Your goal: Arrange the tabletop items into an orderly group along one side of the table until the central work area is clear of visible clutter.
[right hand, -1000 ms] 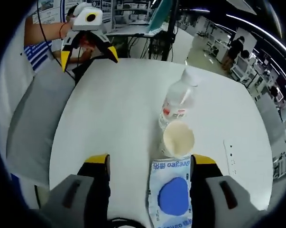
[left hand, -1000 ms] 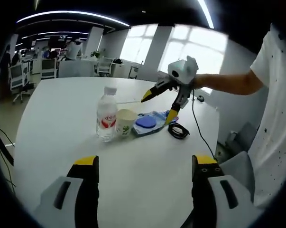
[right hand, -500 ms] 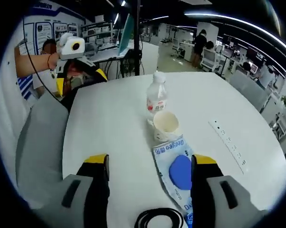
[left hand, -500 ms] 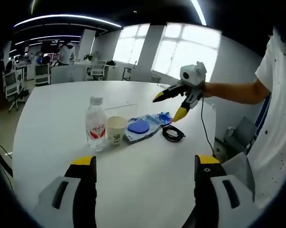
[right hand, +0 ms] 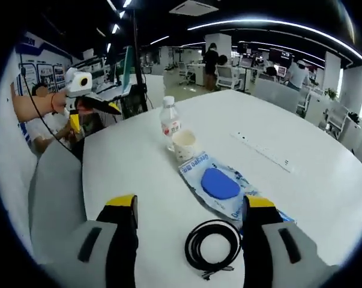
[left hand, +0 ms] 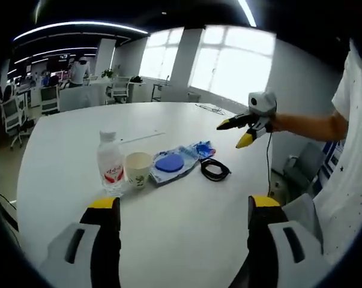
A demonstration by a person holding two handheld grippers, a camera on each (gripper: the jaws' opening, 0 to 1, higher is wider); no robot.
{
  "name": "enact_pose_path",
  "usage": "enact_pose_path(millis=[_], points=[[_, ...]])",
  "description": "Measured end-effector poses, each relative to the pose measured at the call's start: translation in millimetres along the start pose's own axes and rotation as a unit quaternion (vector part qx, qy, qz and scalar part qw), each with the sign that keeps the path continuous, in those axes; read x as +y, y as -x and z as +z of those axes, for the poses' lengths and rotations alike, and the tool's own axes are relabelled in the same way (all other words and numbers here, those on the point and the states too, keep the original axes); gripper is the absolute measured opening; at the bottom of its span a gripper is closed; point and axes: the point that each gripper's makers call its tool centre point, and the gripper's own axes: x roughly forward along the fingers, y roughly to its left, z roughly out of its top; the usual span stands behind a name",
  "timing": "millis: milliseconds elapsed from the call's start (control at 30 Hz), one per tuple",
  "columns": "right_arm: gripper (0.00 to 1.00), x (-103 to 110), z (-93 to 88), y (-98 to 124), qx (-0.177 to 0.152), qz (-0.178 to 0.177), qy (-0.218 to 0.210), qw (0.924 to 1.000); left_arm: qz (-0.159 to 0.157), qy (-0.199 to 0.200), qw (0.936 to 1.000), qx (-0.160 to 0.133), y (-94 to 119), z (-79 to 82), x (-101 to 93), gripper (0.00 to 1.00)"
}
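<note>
Both sets of fingers stand wide apart and hold nothing. The left gripper (left hand: 177,219) hangs over bare desk (left hand: 187,240) on the near side of the cup (left hand: 137,170). The right gripper (right hand: 190,219) hangs above the cable (right hand: 212,244), which lies coiled between its fingers in the right gripper view without touching them.

The items already sit in a loose row, so the step in hand looks like tightening that row rather than hauling things across. The cable is the nearest pick for the right gripper. A good approach is to come down over one side of the coil, so that both strands are pinched together, and to lift it clear before moving it; dragging it would probably loosen the loops. It should end just beside the pack (right hand: 220,186), on the far side from the cup. The bottle (right hand: 168,125) is tall and light and could tip if nudged, so it is best gripped low on the body or left where it stands.

Counted: one bottle, just beside the cup on the side away from the pack; one cup; one blue pack, with one end touching or nearly touching the cup; one black cable, beyond the pack; one white power strip (right hand: 263,152), well apart from the cup towards the middle of the desk.
</note>
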Motion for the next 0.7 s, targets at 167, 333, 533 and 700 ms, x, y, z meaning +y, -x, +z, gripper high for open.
enact_pose_path(millis=[167, 333, 533, 700], points=[[0.71, -7, -13.6, 26, -0.009, -0.026, -0.017, 0.9995, 0.0, -0.005, 1.0, -0.001, -3, 1.9, -7.8, 0.92], [0.71, -11, -31.1, 53, -0.014, -0.048, -0.035, 0.9981, 0.001, -0.01, 0.9999, -0.002, -11, 3.5, -16.4, 0.93], [0.71, -10, -62.4, 75, -0.008, -0.065, -0.06, 0.9961, 0.006, -0.01, 0.9999, -0.002, -23, 3.7, -26.9, 0.95], [0.71, -7, -80.3, 89, -0.003, -0.074, -0.071, 0.9947, 0.009, -0.005, 0.9999, 0.004, -27, -2.2, -36.3, 0.95]])
